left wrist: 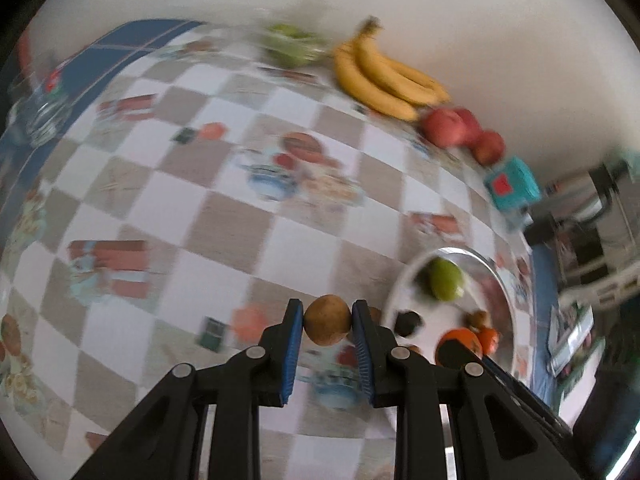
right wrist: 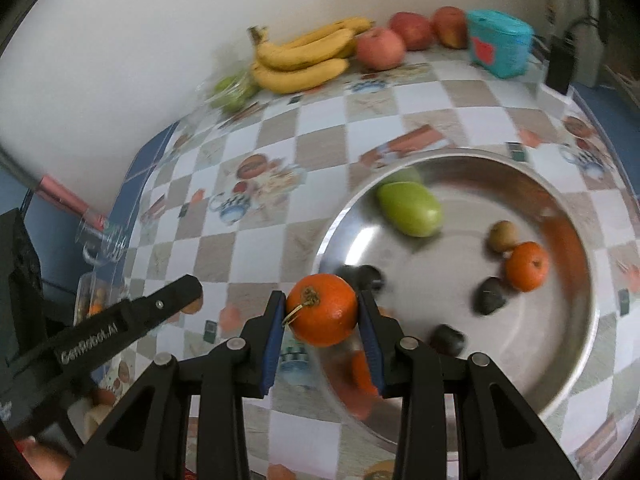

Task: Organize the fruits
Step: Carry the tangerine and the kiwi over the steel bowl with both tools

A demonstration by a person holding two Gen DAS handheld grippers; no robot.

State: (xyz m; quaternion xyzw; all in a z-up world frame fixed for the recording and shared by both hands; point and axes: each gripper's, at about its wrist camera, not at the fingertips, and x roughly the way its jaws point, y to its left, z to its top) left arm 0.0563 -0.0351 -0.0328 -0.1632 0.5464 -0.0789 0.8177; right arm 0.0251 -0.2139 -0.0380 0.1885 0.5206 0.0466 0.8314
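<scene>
Two fruits are pinched: my left gripper [left wrist: 327, 320] squeezes a small brown fruit [left wrist: 327, 319], my right gripper [right wrist: 322, 309] an orange [right wrist: 322, 309]. I see bananas [right wrist: 305, 54], apples [right wrist: 408, 36] and a teal box [right wrist: 498, 42] by the wall, beyond the metal bowl [right wrist: 576, 320].

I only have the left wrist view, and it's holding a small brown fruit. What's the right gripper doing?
Observer: The right gripper is shut on an orange.
Operator: Where is that against the bowl?
Observer: In the right wrist view it lines up with the bowl's near left rim.
Operator: I can make out one dark fruit in there. Any more?
Observer: Three dark fruits that I can make out, though they are blurred.
</scene>
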